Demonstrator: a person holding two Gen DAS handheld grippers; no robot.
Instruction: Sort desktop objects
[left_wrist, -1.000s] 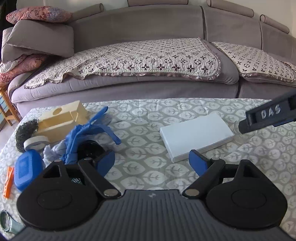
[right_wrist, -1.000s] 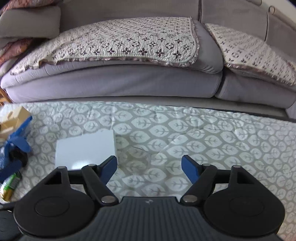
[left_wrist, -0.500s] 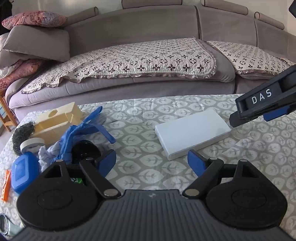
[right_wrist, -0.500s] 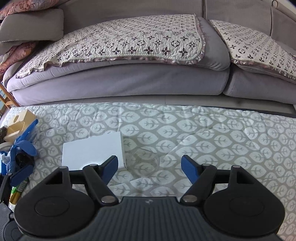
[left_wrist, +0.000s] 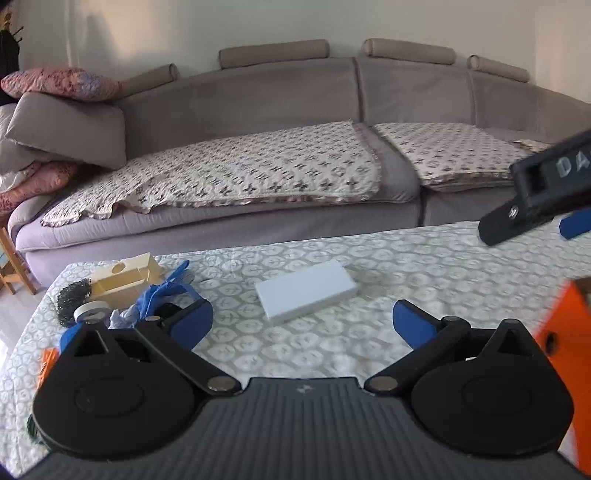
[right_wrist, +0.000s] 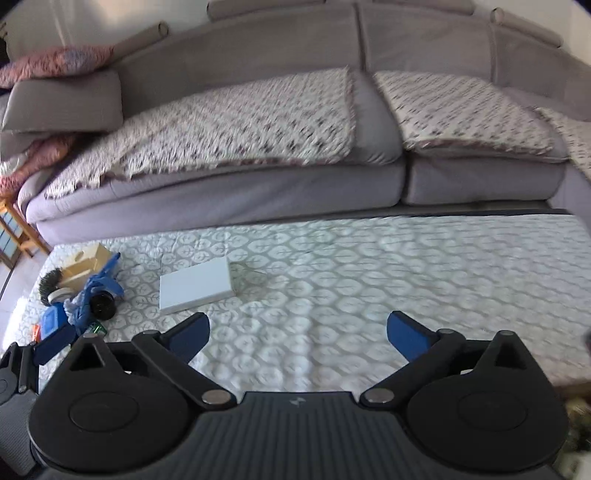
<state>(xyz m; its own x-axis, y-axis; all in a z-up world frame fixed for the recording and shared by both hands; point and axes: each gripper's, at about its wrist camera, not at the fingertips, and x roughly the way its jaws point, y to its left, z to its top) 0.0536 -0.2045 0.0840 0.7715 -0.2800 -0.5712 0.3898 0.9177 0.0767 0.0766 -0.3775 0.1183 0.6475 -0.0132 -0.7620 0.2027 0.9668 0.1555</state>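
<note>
A white flat box (left_wrist: 306, 295) lies in the middle of the leaf-patterned table (left_wrist: 424, 266). In the right wrist view a clear glass (right_wrist: 247, 275) stands against the right end of the white box (right_wrist: 195, 286). My left gripper (left_wrist: 301, 321) hovers above the table short of the box, its jaws opening wide with nothing between them. My right gripper (right_wrist: 298, 328) hangs high over the table, also opening and empty. At the left end lies a heap: a cream wooden block (left_wrist: 125, 284), a blue glove (left_wrist: 166, 291) and a steel scourer (left_wrist: 74, 295).
The heap also holds a tape roll (left_wrist: 90, 310), a black round lid (right_wrist: 103, 304), a blue container (right_wrist: 50, 319) and an orange clip (left_wrist: 48, 360). An orange object (left_wrist: 569, 332) shows blurred at the right edge. A grey sofa (left_wrist: 295, 147) runs behind the table.
Both grippers have risen and drawn back from the table, and their jaws have spread wider. The glass that stood just ahead of the right jaws now lies far ahead, beside the box.
</note>
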